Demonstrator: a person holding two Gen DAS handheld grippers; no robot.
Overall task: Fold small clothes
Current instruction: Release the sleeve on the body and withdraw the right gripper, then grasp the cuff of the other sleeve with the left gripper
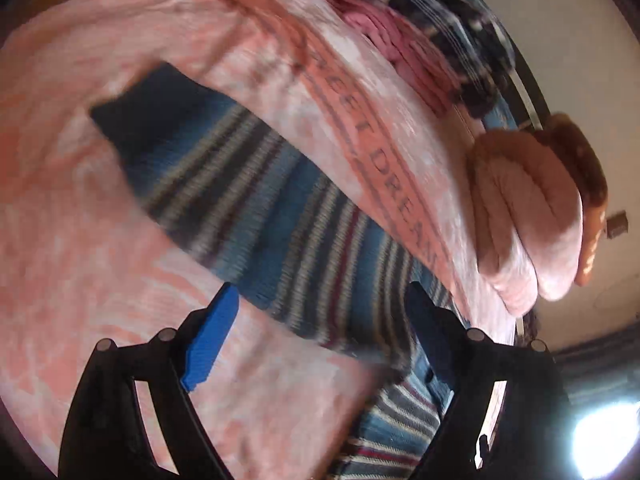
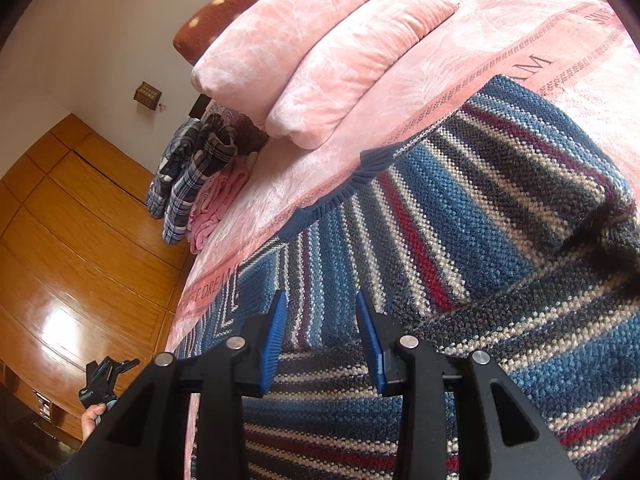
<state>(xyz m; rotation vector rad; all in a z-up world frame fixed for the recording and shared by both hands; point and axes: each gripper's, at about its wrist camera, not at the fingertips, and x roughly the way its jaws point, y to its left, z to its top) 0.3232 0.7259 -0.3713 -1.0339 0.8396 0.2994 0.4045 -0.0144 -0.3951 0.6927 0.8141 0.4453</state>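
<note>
Pink plush bedspread (image 2: 320, 168) with lettered band covers bed. Blue, grey, white and red striped knitted sweater (image 2: 500, 208) lies on bedspread, one part doubled over body, ribbed hem toward two pink pillows (image 2: 320, 52). Plaid garment (image 2: 188, 168) and pink folded cloth (image 2: 216, 204) near bedspread's far edge. Right claw (image 2: 320, 340) half open, empty, just above sweater. Left claw (image 1: 320, 332) spread wide, empty, over sweater; view blurred. Judged step: mid-fold. Next: pinch free sweater edge, carry across body.
</note>
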